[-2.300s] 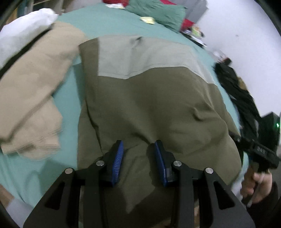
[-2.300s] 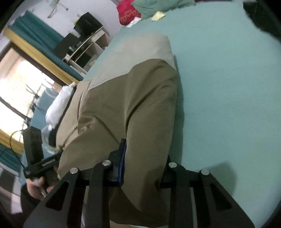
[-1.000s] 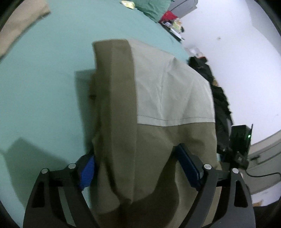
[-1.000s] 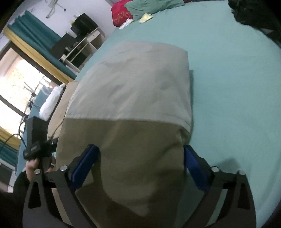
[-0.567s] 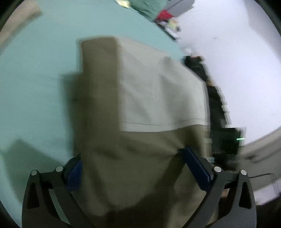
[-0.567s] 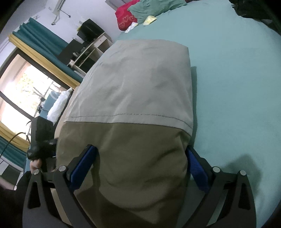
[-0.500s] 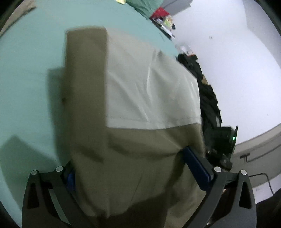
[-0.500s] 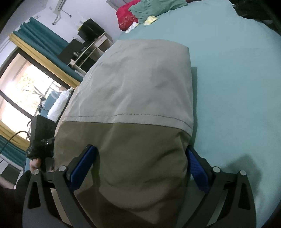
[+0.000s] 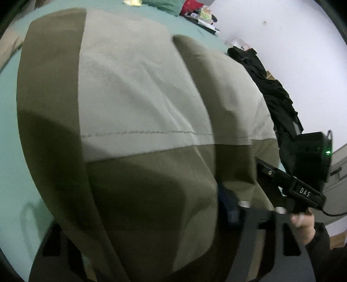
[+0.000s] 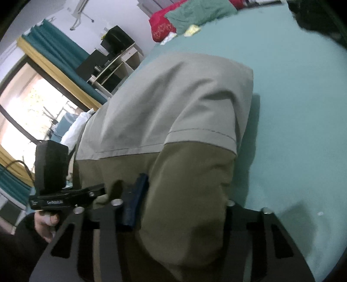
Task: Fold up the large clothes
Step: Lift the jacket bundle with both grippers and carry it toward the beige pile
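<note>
Garment (image 9: pixel 141 104) on bed (image 10: pixel 303 86) | left tool (image 9: pixel 138 208) closing, pinching garment | right tool (image 10: pixel 184 208) closing, pinching garment

A teal bed sheet (image 10: pixel 299 104) covered the mattress. At its far end lay a green pillow (image 10: pixel 199 13), a red cushion (image 10: pixel 161 27) touching it, and a small yellow item (image 10: pixel 192 30) just in front. A heap of black clothing (image 9: pixel 273 93) sat at the bed's edge near the white wall (image 9: pixel 292 36). Teal curtains (image 10: pixel 58 48) flanked a bright window (image 10: pixel 28 102). Dark shelving (image 10: pixel 108 63) stood beside the curtains. A white bundle (image 10: pixel 76 128) lay near the window.
</note>
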Available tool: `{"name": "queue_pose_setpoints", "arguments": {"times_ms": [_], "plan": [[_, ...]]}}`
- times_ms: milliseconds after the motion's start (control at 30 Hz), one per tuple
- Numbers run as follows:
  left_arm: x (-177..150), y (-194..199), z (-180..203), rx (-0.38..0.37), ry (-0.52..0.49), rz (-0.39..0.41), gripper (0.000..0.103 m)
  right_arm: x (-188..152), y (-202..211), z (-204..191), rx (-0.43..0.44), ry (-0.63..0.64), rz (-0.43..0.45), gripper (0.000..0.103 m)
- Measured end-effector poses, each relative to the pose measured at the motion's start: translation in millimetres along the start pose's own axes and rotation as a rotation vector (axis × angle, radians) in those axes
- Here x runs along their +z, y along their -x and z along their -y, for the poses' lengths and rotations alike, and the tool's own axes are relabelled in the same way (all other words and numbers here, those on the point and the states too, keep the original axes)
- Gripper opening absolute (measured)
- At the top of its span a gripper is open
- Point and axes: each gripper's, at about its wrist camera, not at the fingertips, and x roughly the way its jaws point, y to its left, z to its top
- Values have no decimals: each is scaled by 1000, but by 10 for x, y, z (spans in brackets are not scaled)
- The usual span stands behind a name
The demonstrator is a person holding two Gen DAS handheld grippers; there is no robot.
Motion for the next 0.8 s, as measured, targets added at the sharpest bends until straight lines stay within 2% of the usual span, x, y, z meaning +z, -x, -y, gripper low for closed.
{"name": "queue_pose_setpoints", "arguments": {"times_ms": [33,100,233,300,567,800], "plan": [[-34,4,84,13,-15,14,48,-18,45,-69,-16,16,20,38],[-72,79,202,38,-46,42,39,-42,133,-168,-29,34,53,33],[-6,163,261,18,-20,76,30,-108,376,-343,-45,73,127,28],[-7,223,302,6,-13,89,29,-143,489,-399,-48,91,157,28],[62,751,584,14,-99,209,28,-127,913,-756,-37,175,286,27],[301,1295,485,33,-124,320,28,140,838,-1215,8,237,363,27]]}}
